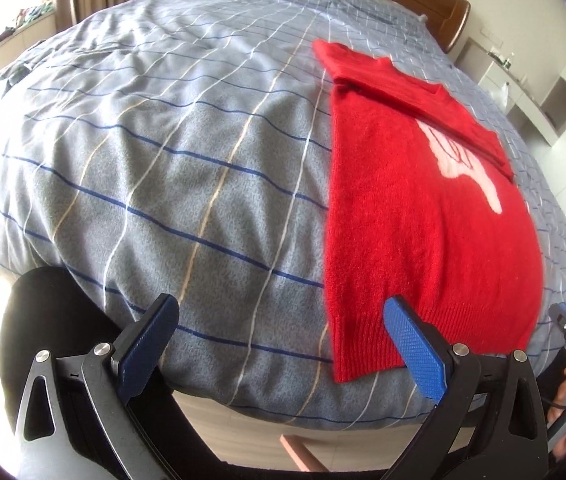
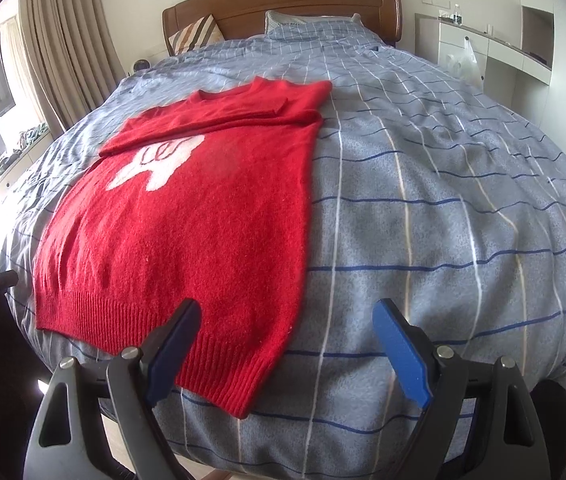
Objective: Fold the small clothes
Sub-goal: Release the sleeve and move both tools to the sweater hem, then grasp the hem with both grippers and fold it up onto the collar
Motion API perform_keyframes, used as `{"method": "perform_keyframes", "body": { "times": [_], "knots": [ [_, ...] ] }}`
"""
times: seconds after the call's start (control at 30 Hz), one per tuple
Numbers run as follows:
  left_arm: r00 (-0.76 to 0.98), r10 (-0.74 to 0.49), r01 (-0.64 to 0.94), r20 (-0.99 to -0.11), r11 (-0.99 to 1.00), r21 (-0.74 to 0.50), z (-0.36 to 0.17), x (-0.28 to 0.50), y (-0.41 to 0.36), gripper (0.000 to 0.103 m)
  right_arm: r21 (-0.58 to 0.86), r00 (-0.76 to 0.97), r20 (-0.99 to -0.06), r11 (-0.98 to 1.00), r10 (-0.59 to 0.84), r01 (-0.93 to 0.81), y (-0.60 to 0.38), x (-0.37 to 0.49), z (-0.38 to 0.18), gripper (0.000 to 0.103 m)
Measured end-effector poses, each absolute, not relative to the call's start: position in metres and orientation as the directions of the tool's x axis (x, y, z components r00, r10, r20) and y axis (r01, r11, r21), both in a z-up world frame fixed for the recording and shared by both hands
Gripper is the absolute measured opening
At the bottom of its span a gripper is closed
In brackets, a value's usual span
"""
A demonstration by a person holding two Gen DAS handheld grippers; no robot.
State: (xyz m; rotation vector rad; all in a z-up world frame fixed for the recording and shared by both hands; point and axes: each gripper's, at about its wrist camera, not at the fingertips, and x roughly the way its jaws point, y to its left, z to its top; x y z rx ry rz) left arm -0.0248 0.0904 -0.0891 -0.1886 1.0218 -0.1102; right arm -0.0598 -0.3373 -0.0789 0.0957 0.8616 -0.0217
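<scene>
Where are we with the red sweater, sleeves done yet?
Done: both sleeves lie folded across the red sweater chest, body flat on the checked duvet. In hand: nothing; left gripper and right gripper hang open near the ribbed hem. Left: folding the body.

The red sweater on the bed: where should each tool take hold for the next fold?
Probably the ribbed hem of the red sweater, one tool at each bottom corner, coming from the foot of the bed. The sleeves are already folded across the chest, and the hem lies flat nearest both open tools.
</scene>
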Motion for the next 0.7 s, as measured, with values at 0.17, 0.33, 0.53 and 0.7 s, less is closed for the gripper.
{"method": "perform_keyframes", "body": {
  "times": [0.17, 0.33, 0.53, 0.7],
  "knots": [
    [0.472, -0.199, 0.037, -0.859, 0.978, -0.206, -0.097, -0.014, 0.075, 0.102, 0.101, 0.620, -0.783, 0.993, 0.037, 0.068, -0.364, -0.069, -0.070, 0.087],
    [0.421, -0.205, 0.089, -0.883, 0.979, -0.185, -0.114, -0.004, 0.052, 0.102, 0.223, 0.548, -0.820, 0.974, 0.167, 0.038, -0.361, -0.067, -0.076, 0.087],
    [0.414, -0.190, 0.123, -0.890, 0.981, -0.153, -0.123, -0.001, 0.035, 0.101, 0.349, 0.445, -0.845, 0.936, 0.296, 0.041, -0.343, -0.055, -0.111, 0.081],
    [0.405, -0.204, 0.144, -0.891, 0.977, -0.158, -0.125, -0.003, 0.031, 0.087, 0.380, 0.406, -0.848, 0.925, 0.340, 0.020, -0.334, -0.050, -0.127, 0.058]
  ]
}}
